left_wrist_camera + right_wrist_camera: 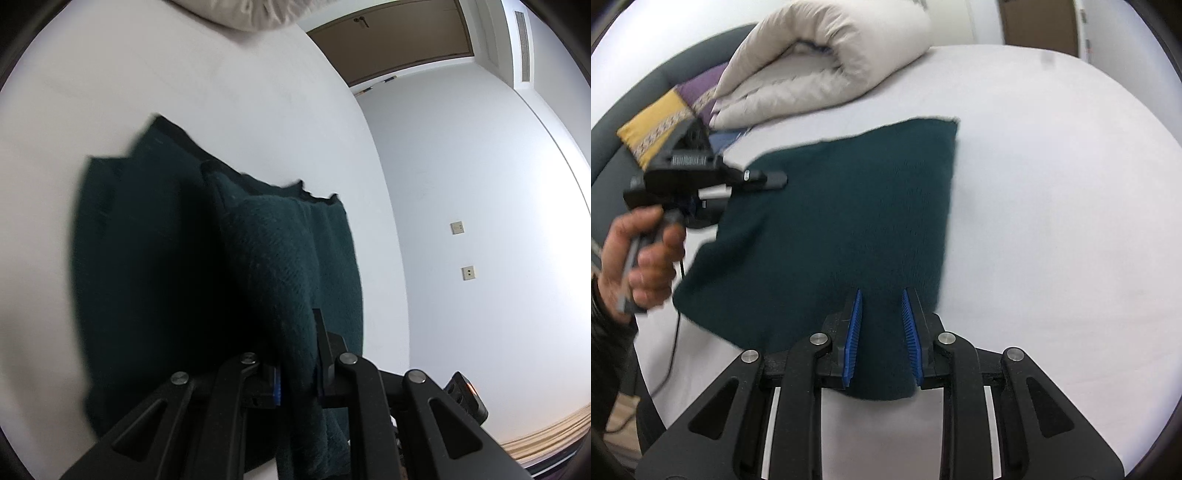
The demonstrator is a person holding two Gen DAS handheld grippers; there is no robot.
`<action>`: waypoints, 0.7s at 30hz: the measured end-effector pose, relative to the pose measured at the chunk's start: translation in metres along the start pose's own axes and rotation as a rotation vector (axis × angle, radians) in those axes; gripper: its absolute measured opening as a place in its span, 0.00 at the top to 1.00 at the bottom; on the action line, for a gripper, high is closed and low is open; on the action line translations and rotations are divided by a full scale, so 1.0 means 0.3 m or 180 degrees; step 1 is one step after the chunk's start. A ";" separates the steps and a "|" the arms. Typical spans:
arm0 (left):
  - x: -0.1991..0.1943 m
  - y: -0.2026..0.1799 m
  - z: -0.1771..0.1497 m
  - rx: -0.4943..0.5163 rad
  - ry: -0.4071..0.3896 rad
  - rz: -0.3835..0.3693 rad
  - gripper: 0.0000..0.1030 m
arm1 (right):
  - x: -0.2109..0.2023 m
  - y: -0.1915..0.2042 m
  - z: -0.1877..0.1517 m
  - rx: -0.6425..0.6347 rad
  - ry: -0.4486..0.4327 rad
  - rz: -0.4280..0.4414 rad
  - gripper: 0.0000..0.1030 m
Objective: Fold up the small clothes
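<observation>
Left wrist: left claw (pixel 295 373) clamped on a raised fold of the dark green knit (pixel 266 251), rest lying on the white bed (pixel 221 92).
Right wrist: right claw (pixel 882 332) clamped on the knit's (pixel 849 206) near edge; cream duvet (pixel 820 62) behind.

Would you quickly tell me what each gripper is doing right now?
Left tongs: closed on the dark green knitted garment.
Right tongs: closed on the same garment.
</observation>
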State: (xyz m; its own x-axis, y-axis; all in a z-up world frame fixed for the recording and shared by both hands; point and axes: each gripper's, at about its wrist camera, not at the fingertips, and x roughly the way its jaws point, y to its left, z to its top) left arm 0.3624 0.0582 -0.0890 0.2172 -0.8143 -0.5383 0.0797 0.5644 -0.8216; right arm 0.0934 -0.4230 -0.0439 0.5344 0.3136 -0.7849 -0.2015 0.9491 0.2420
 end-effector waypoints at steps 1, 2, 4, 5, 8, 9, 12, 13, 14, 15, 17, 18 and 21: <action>-0.017 0.013 0.006 0.0011 0.0000 0.0040 0.87 | 0.019 0.014 0.004 -0.0054 0.0008 0.0015 0.78; -0.027 0.027 0.011 0.0013 -0.0001 0.0065 0.87 | 0.032 0.041 -0.001 -0.0119 0.0009 0.0037 0.78; -0.049 0.047 0.021 0.0003 -0.0020 0.0125 0.87 | 0.053 0.084 -0.009 -0.0192 0.0029 0.0101 0.78; -0.057 0.054 0.026 -0.0006 -0.0027 0.0135 0.87 | 0.055 0.116 -0.014 -0.0235 0.0049 0.0117 0.78; -0.079 0.061 0.036 -0.0002 -0.0065 0.0154 0.87 | 0.066 0.187 -0.019 -0.0361 0.0104 0.0152 0.78; -0.086 0.061 0.039 0.0000 -0.0079 0.0162 0.87 | 0.077 0.208 -0.017 -0.0383 0.0122 0.0168 0.78; -0.103 0.063 0.046 0.0007 -0.0125 0.0186 0.87 | 0.093 0.257 -0.019 -0.0421 0.0165 0.0214 0.78; -0.100 0.061 0.057 0.0002 -0.0130 0.0185 0.87 | 0.105 0.266 -0.023 -0.0418 0.0186 0.0236 0.78; -0.098 0.062 0.065 -0.0002 -0.0135 0.0194 0.87 | 0.089 0.262 -0.064 -0.0410 0.0196 0.0248 0.78; -0.142 0.077 0.024 -0.0002 -0.0131 0.0195 0.87 | 0.099 0.271 -0.071 -0.0409 0.0213 0.0263 0.78; -0.151 0.095 0.027 -0.0033 -0.0127 0.0213 0.87 | 0.117 0.290 -0.073 -0.0420 0.0242 0.0296 0.78; -0.155 0.104 0.030 -0.0055 -0.0145 0.0220 0.87 | 0.124 0.299 -0.075 -0.0420 0.0256 0.0313 0.78; -0.185 0.154 0.040 -0.0124 -0.0159 0.0227 0.87 | 0.142 0.324 -0.087 -0.0432 0.0289 0.0340 0.78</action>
State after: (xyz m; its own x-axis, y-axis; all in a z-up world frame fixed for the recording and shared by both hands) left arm 0.3656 0.1310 -0.0948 0.2693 -0.7639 -0.5864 0.0247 0.6142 -0.7888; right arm 0.0752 -0.3181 -0.0688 0.4291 0.4025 -0.8086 -0.3652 0.8961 0.2523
